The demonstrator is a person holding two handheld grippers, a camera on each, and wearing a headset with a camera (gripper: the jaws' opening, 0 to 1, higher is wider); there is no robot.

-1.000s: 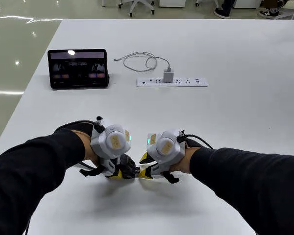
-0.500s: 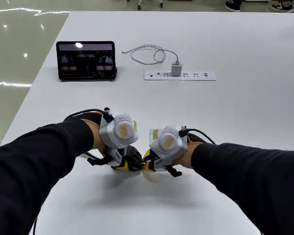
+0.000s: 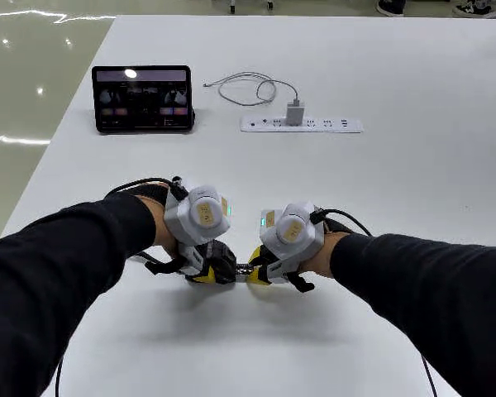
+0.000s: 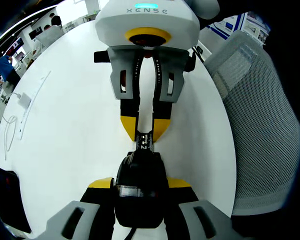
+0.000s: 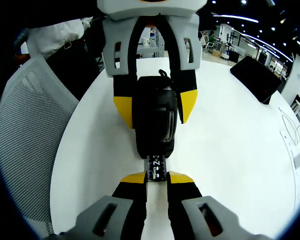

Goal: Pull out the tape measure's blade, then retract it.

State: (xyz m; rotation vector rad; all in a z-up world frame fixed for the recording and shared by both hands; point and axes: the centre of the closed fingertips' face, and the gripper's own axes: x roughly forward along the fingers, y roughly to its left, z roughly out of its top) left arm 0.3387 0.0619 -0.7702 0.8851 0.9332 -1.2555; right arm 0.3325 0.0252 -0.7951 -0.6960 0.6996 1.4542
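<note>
left gripper (image 3: 208, 271) has its jaws clamped on the black tape measure (image 4: 140, 192), low over the table (image 3: 355, 207); a loose hold could let it twist free. only a short stretch of blade (image 5: 156, 167) is out, the rest likely coiled inside. right gripper (image 5: 156, 178) jaws pinch its tip; a slip would snap it back.

The left gripper (image 4: 140, 182) clamps the tape measure (image 4: 140, 197); the right gripper (image 4: 145, 131) pinches its blade (image 4: 144, 143).

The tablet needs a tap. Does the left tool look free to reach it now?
Probably not yet: the left tool is shut on the tape measure, its blade pinched by the right tool. Once released, the tablet lies ahead on the table.
</note>
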